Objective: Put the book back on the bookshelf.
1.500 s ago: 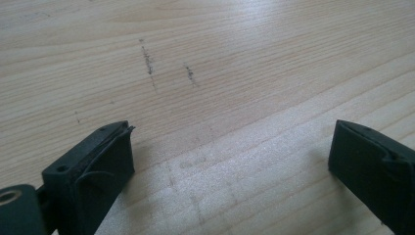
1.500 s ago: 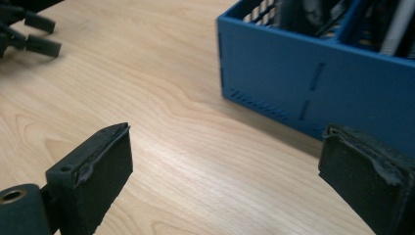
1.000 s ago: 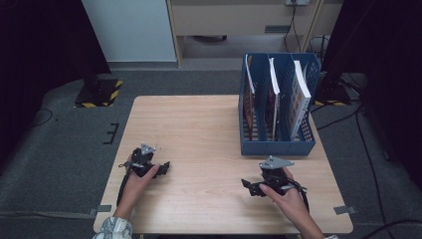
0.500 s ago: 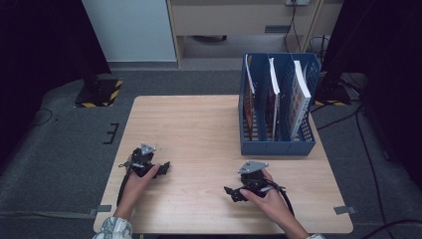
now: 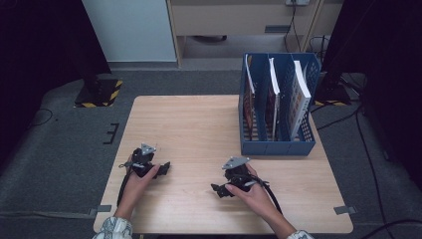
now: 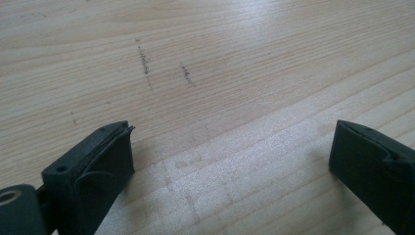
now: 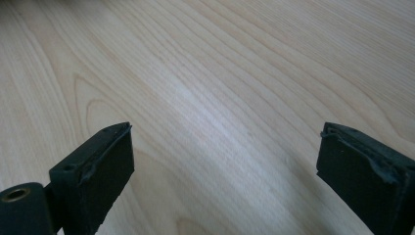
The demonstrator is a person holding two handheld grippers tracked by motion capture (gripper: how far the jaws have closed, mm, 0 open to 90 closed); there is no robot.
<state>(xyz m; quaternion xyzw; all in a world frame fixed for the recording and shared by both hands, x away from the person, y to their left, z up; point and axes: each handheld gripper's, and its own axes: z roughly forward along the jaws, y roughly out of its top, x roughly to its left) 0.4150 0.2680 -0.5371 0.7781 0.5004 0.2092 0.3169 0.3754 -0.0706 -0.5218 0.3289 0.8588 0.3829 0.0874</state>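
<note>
My left gripper (image 5: 162,169) rests low over the wooden table (image 5: 199,124) near its front left, held in a hand. Its jaws stand wide apart over bare wood in the left gripper view, so the left gripper (image 6: 230,161) is open with nothing in it. My right gripper (image 5: 219,190) sits at the front middle of the table, pointing left. In the right gripper view its jaws are also far apart over bare wood, and the right gripper (image 7: 225,161) is open and empty.
A blue file rack (image 5: 276,144) with three slots stands at the table's right side, holding upright books or magazines (image 5: 300,94). Cables trail from both grippers toward the front edge. Dark floor and black stands surround the table.
My right gripper has moved left along the front of the table, from the right side toward the middle. The left gripper has stayed in place.
</note>
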